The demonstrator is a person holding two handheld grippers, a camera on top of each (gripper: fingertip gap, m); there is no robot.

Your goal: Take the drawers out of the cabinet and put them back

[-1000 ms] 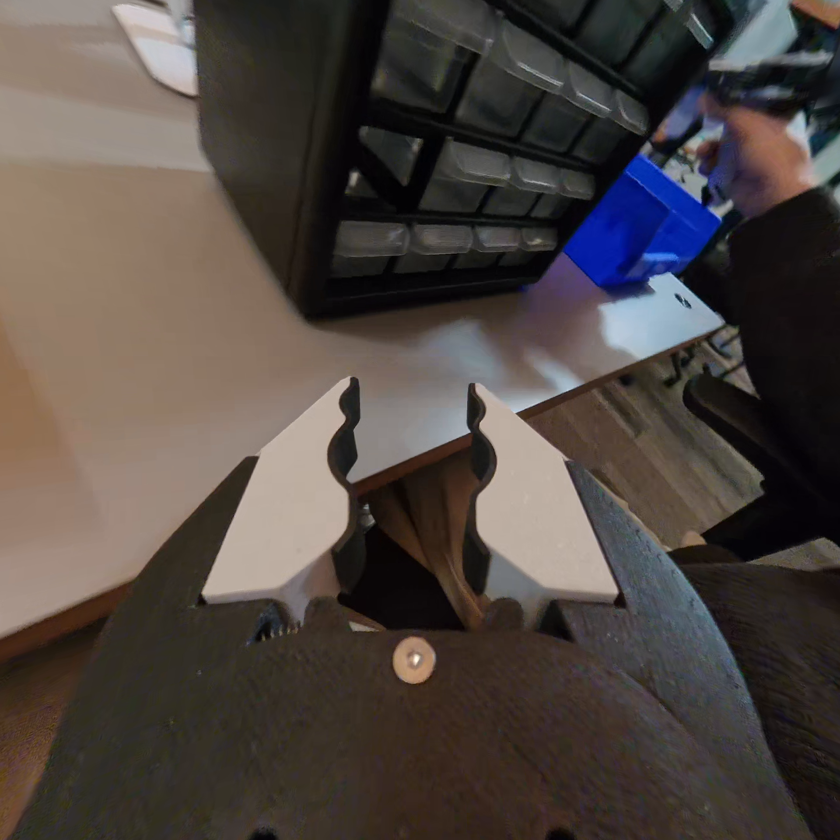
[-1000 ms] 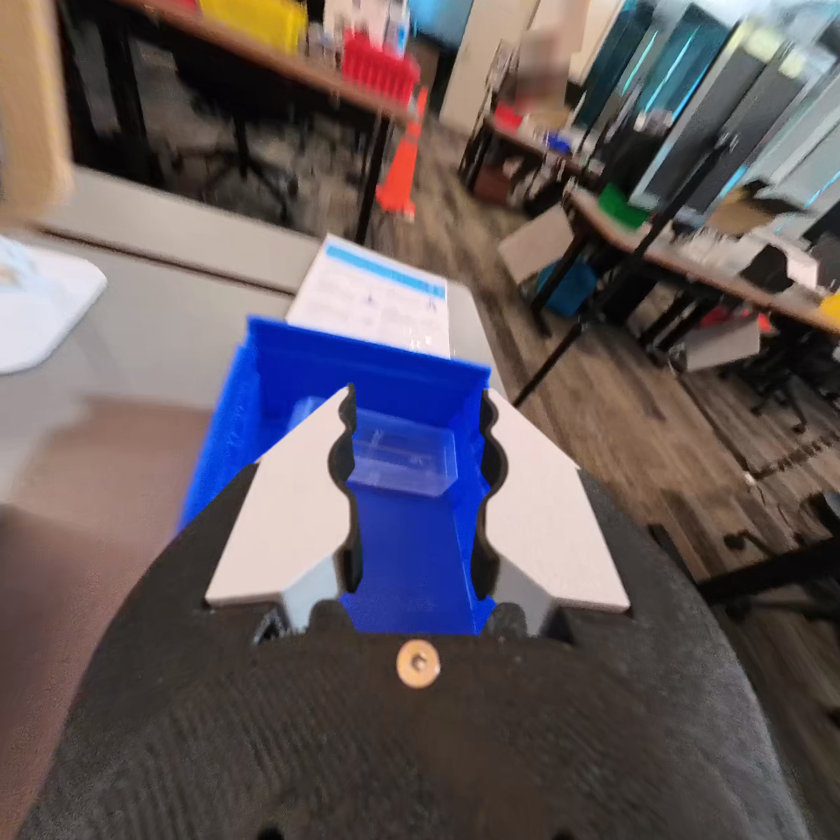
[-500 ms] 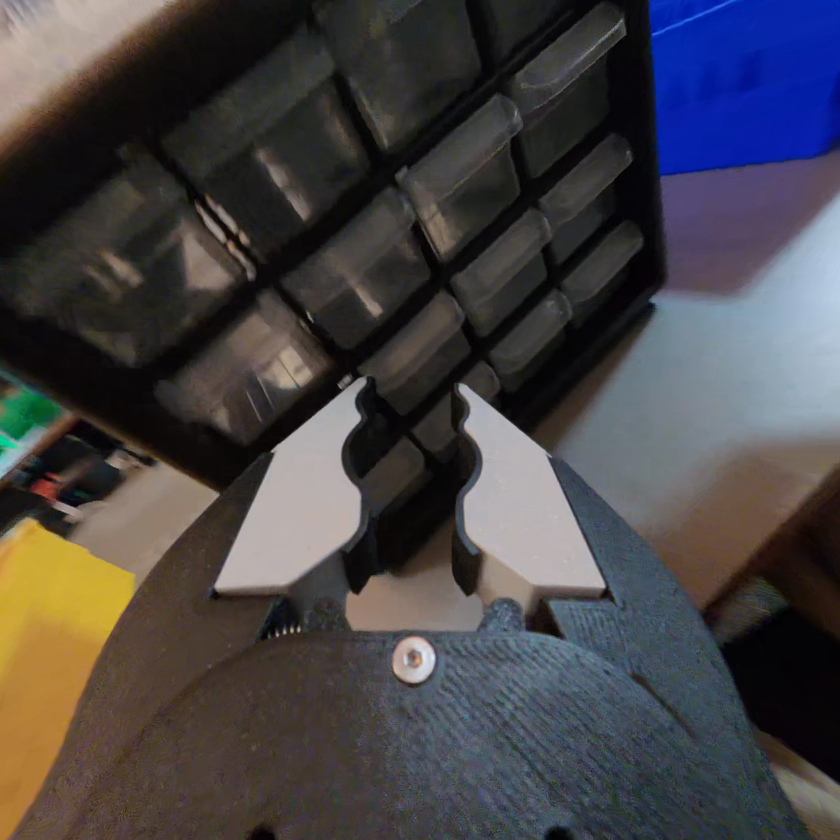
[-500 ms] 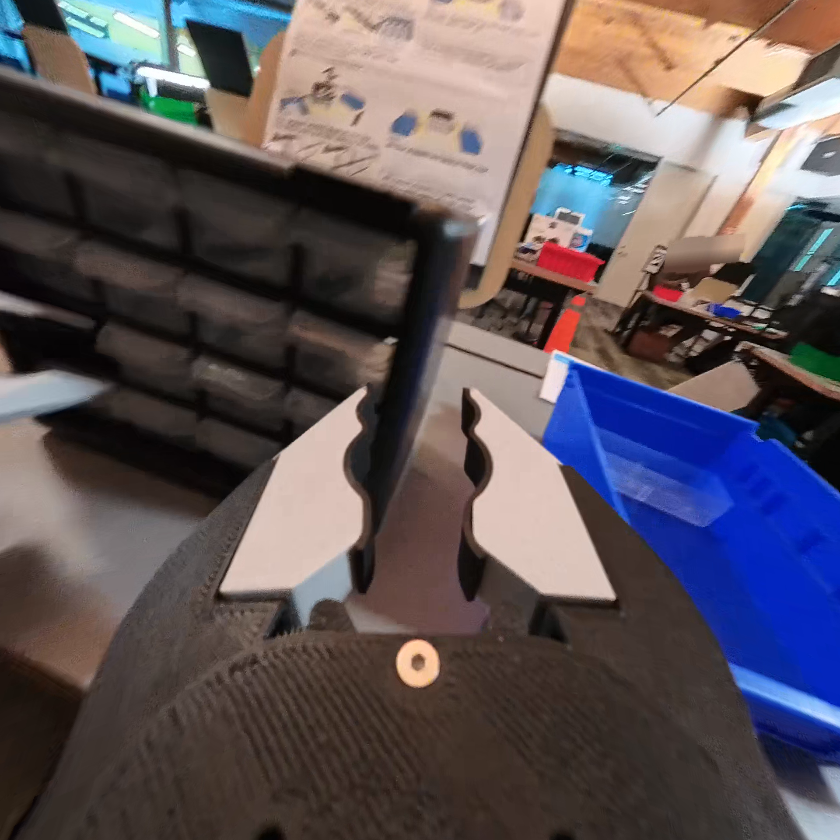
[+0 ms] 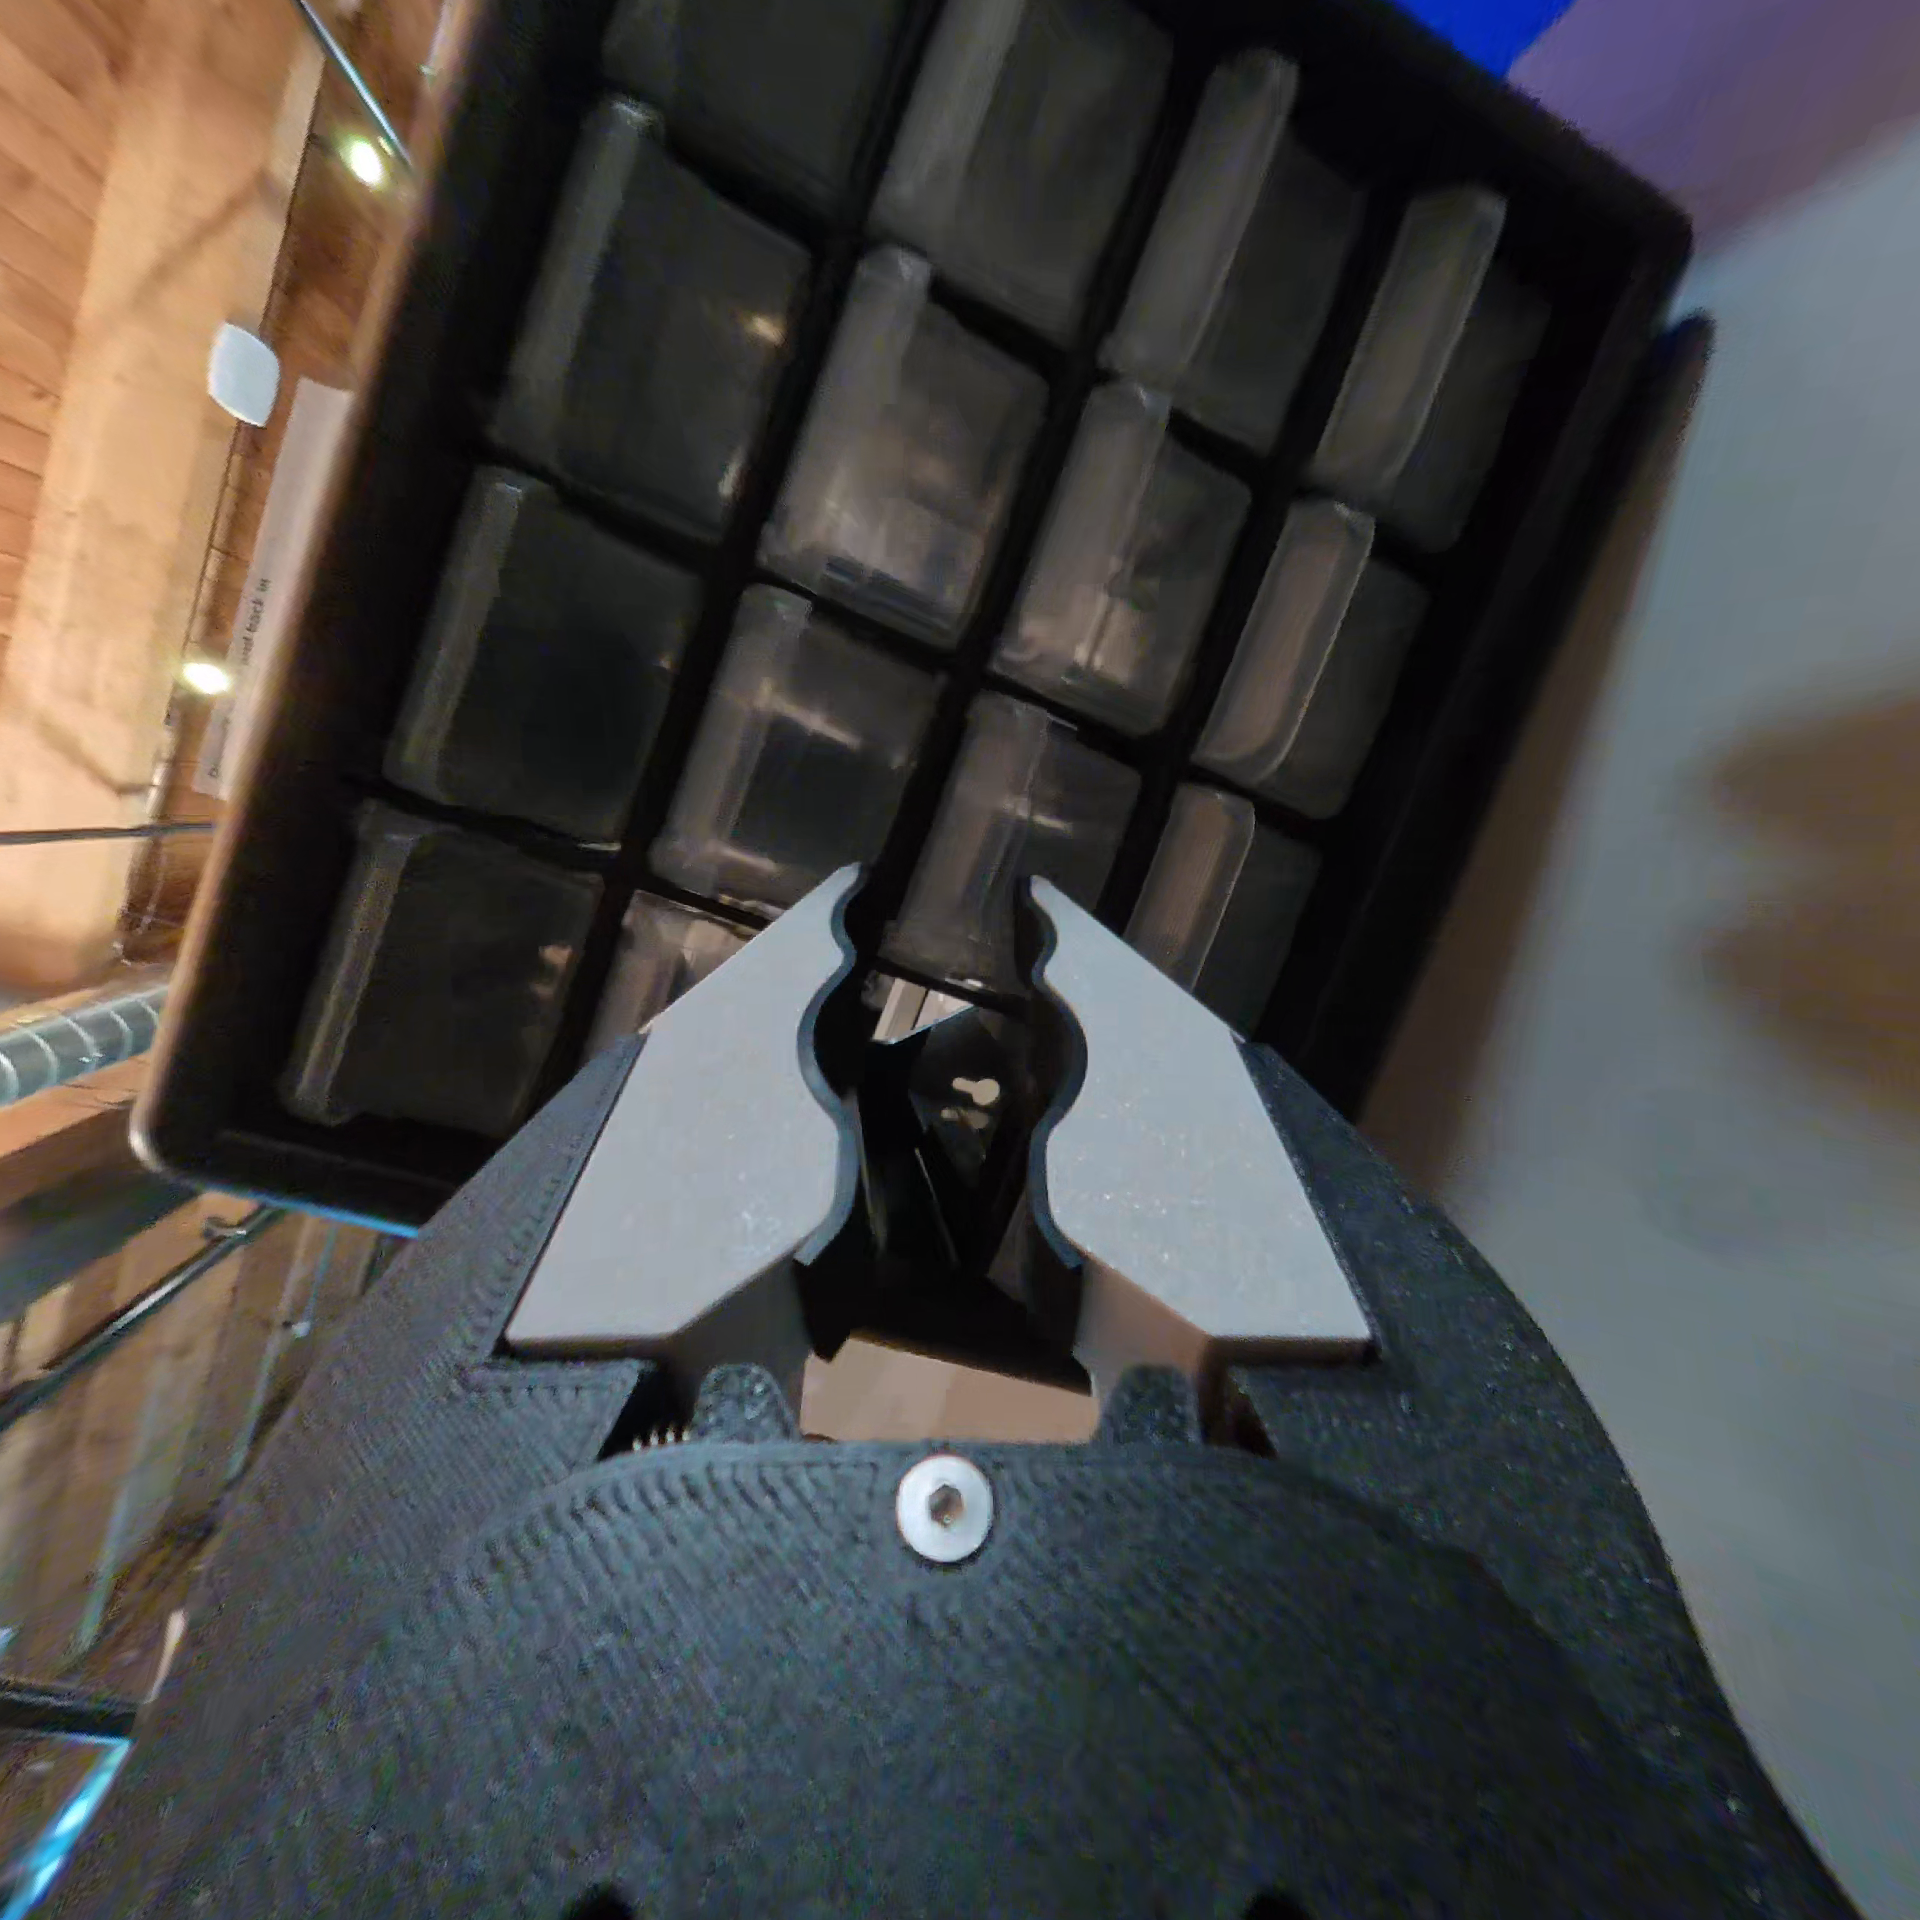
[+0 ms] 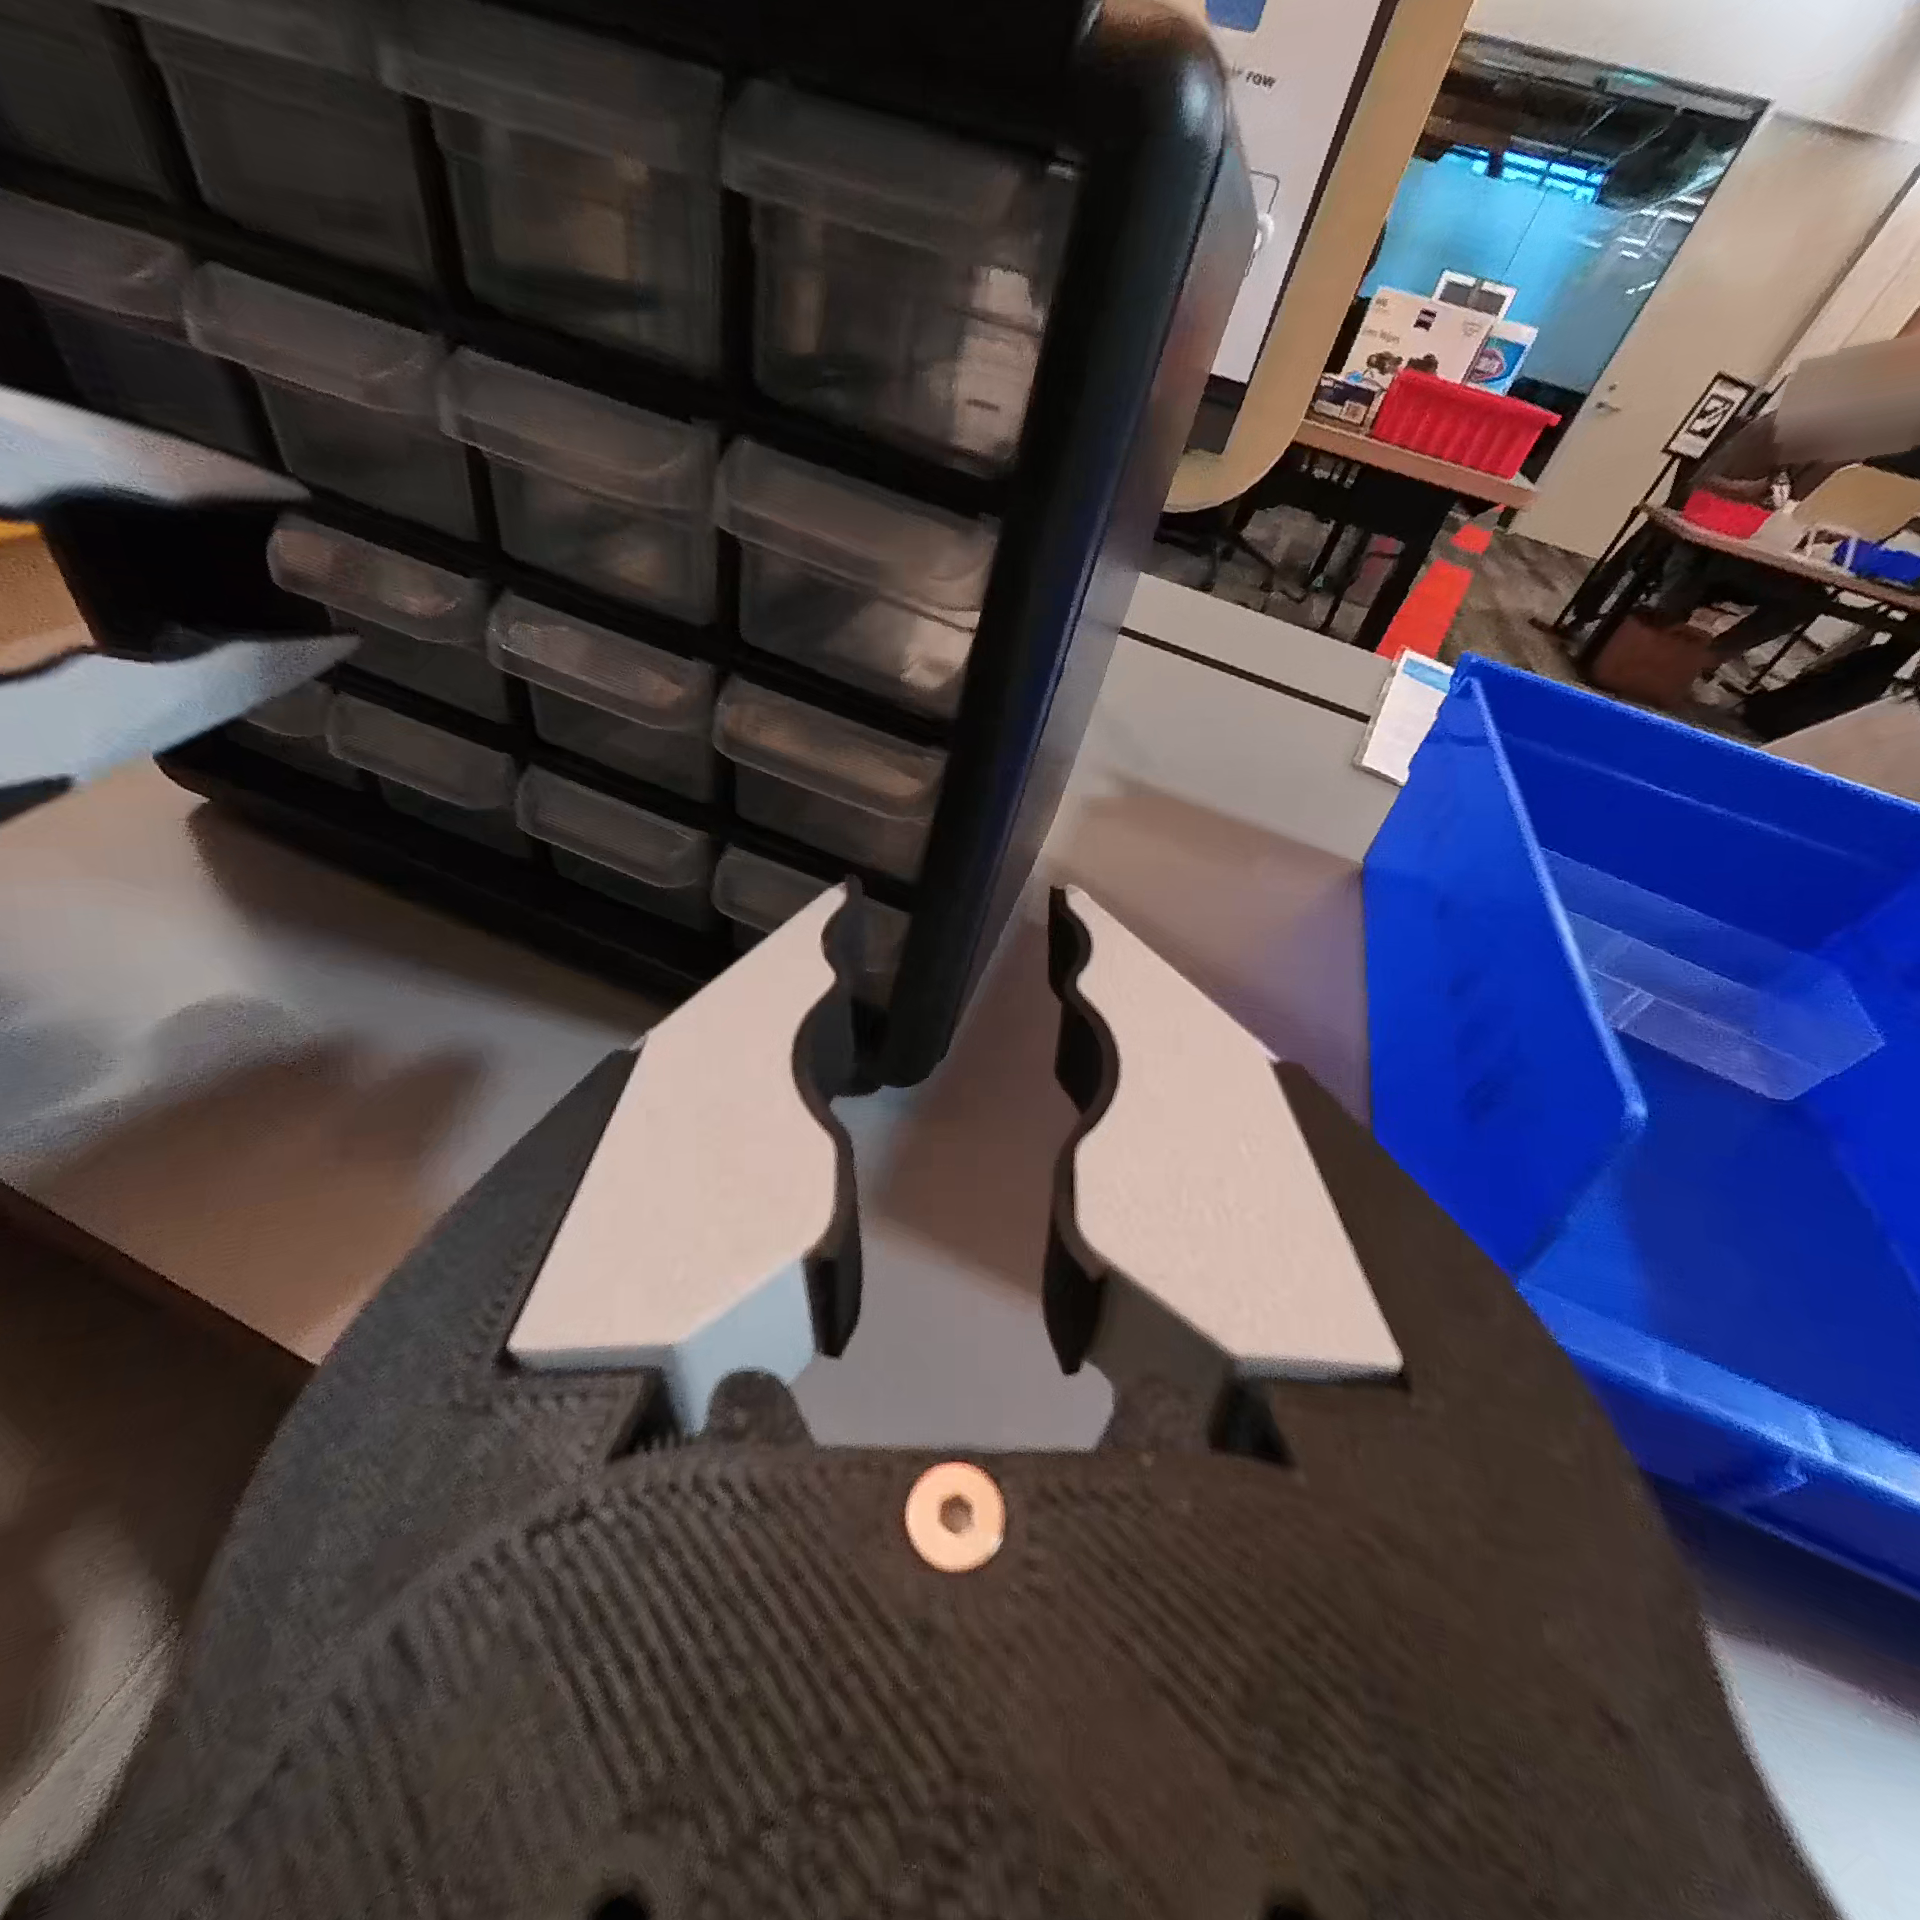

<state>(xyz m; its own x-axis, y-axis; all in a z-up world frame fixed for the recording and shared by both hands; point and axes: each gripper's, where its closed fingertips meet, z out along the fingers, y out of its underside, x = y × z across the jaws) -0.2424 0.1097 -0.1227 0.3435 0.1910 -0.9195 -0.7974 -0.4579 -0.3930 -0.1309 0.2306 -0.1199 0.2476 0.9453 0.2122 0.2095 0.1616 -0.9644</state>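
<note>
The black cabinet [image 5: 1538, 727] of small clear drawers fills the left wrist view, which is rolled to one side. My left gripper [image 5: 945, 883] is open, with its tips just in front of a clear drawer [image 5: 997, 810]. A dark empty slot [image 5: 935, 1101] shows between its fingers. In the right wrist view, my right gripper [image 6: 951, 899] is open and empty at the lower right corner of the cabinet [image 6: 1091, 520]. The left gripper [image 6: 156, 623] shows blurred at the left edge against the drawer fronts. A clear drawer [image 6: 1714, 997] lies in the blue bin [image 6: 1475, 987].
The cabinet and the bin stand on a grey table [image 6: 312, 987]. A white card [image 6: 1403, 717] lies behind the bin. Far behind are other tables, a red bin [image 6: 1455, 421] and an orange cone [image 6: 1439, 603].
My left gripper has moved from the table's front edge up to the drawer fronts and rolled sideways. My right gripper has swung from over the blue bin to the cabinet's right corner. Both stay open.
</note>
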